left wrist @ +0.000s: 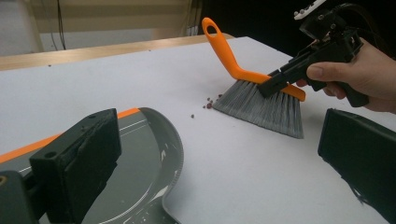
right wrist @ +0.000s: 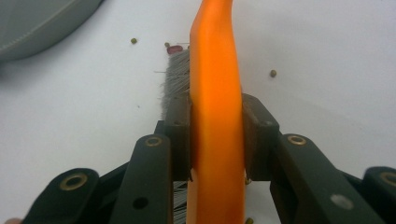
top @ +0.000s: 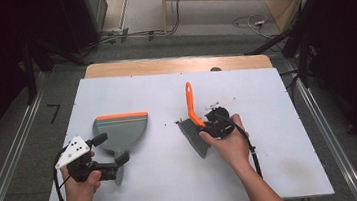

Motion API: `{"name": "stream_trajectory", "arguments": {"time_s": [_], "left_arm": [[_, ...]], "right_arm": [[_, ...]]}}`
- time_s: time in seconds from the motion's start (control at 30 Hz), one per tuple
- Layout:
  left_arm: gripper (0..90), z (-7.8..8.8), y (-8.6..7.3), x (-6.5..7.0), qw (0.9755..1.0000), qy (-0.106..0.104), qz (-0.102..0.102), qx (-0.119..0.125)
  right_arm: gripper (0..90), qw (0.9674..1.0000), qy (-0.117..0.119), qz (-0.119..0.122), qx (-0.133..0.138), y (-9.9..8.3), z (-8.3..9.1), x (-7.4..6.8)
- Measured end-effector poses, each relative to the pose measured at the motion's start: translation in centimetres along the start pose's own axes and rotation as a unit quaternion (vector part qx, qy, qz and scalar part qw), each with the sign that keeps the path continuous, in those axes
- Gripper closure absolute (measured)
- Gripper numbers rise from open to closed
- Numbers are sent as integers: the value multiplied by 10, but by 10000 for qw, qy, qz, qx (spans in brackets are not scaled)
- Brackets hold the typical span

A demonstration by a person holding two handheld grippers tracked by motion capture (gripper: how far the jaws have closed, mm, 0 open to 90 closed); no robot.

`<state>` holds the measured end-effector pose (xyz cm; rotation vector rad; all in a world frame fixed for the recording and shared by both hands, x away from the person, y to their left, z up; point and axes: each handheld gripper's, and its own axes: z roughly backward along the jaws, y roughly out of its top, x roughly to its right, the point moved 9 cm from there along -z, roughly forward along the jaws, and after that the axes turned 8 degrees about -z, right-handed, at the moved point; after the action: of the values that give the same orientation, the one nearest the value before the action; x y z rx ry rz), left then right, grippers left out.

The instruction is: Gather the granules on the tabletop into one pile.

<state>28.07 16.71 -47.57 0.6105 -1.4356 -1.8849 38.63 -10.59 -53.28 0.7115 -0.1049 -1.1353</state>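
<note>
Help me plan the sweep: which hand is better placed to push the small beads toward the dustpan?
Right. The right gripper is clamped on the orange brush, whose bristles sit beside the beads. The left gripper is at the dustpan.

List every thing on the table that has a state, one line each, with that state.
Brush: clamped at its orange back, bristles down on the table.
Dustpan: flat on the table, handle toward the left claw.
Beads: scattered loose by the bristles.
Right claw: shut on the brush.
Left claw: open at the dustpan handle.
</note>
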Motion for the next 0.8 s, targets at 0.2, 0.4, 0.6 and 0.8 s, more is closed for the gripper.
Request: {"name": "stream_trajectory", "arguments": {"time_s": [0.2, 0.4, 0.6, 0.8], "left_arm": [[0, 0, 1, 0, 10000, 5, -4, 4], [0, 1, 2, 0, 10000, -2, 0, 30], [0, 3, 1, -2, 10000, 12, 35, 51], [0, 2, 1, -2, 10000, -6, 30, 41]], "right_arm": [[678, 9997, 61, 25, 220, 9, 10, -19], [680, 9994, 160, 100, 279, 24, 3, -46], [680, 9994, 280, 56, 182, 33, -21, -70], [678, 9998, 107, -179, 47, 36, -40, -58]]}}
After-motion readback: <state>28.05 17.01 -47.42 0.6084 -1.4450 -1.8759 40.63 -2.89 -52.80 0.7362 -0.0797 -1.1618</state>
